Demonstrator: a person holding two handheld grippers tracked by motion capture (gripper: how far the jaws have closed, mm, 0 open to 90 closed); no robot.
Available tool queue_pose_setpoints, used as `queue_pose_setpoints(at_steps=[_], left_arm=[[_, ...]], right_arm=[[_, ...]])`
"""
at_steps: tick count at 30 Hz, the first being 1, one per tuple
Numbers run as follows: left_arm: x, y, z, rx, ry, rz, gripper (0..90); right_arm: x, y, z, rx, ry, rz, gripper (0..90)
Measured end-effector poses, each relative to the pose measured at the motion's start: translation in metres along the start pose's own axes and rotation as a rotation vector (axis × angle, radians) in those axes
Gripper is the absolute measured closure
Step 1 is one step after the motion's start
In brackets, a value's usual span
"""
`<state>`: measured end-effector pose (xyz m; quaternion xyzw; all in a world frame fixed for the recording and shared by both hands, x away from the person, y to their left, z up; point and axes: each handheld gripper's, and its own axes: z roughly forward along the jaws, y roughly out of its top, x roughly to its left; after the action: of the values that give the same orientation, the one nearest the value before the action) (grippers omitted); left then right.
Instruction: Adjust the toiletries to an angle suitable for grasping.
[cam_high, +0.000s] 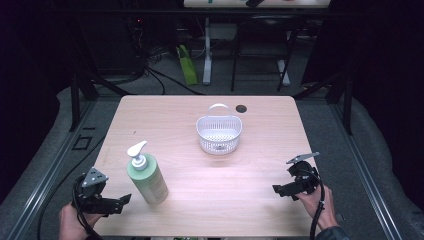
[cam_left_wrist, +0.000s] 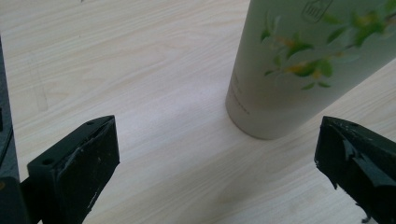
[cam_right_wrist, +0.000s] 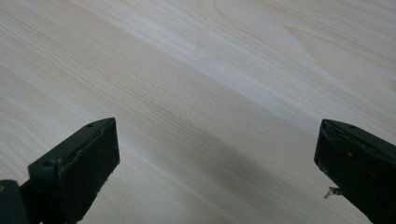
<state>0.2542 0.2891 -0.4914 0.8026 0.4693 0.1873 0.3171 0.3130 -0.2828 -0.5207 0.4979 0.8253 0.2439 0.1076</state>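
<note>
Nothing is gripped yet: my left gripper (cam_high: 123, 200) and right gripper (cam_high: 278, 189) both stand spread and empty, the pump bottle (cam_high: 146, 176) upright just beside the left, the basket (cam_high: 219, 133) well apart.

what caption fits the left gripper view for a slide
Open left hand-held gripper facing the base of a green pump bottle standing on the wooden table.

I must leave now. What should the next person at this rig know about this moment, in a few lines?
Left gripper: open, empty, low at the near left, beside the green pump bottle.
Right gripper: open, empty, over bare table at the near right.
Bottle: upright, near left. White basket: centre, farther back; nothing visible in it.
Done: nothing gripped so far.
Left: probably close on the bottle; the basket looks like its likely goal.
</note>
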Motion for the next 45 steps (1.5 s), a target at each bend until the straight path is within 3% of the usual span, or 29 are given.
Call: queue_pose_setpoints(at_steps=[14,25,32,45], left_arm=[[-0.016,0.009,-0.004,-0.098,-0.054,-0.005,0.0],[-0.032,0.023,-0.002,-0.162,-0.088,0.015,0.0],[-0.037,0.031,-0.003,-0.223,-0.084,0.011,0.0],[-0.044,0.044,0.003,-0.275,-0.089,0.019,0.0]], right_arm=[[0.002,0.001,0.001,0.005,0.005,-0.007,0.0],[0.002,0.002,0.002,0.009,0.006,-0.014,0.0],[0.002,0.002,0.004,0.01,0.009,-0.011,0.0],[0.002,0.003,0.005,0.017,0.008,-0.012,0.0]])
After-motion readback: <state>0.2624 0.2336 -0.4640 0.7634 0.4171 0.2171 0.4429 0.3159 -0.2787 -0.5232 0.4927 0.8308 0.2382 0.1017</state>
